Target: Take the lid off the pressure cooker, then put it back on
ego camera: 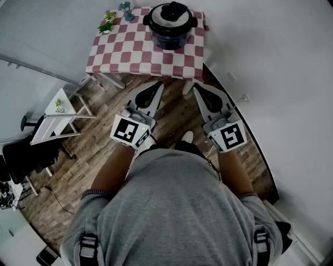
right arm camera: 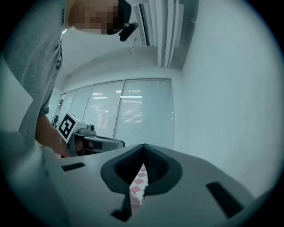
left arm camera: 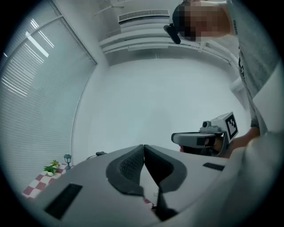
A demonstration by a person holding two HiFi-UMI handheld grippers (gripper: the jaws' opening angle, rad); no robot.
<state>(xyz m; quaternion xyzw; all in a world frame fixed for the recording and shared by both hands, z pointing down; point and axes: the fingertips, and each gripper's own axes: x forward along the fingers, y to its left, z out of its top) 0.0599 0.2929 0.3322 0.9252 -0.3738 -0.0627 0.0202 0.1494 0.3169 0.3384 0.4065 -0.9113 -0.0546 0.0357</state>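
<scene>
Sitting by the table's (ego camera: 130,54) far right corner, the pressure cooker (ego camera: 170,28) wears its lid (ego camera: 170,12). Left gripper (ego camera: 156,88) and right gripper (ego camera: 200,91) hang off the near edge, jaws closed, empty.

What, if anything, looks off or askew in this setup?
Nothing stands out. The pressure cooker sits upright on the checkered table with its lid on, and the potted plant stands upright at the corner. The left tool and right tool are shut, empty and clear of the cooker.

No text legible: black-and-white square markers (ego camera: 128,131) bear patterns only; small print on the grey shirt (right arm camera: 40,48) is unreadable.
</scene>
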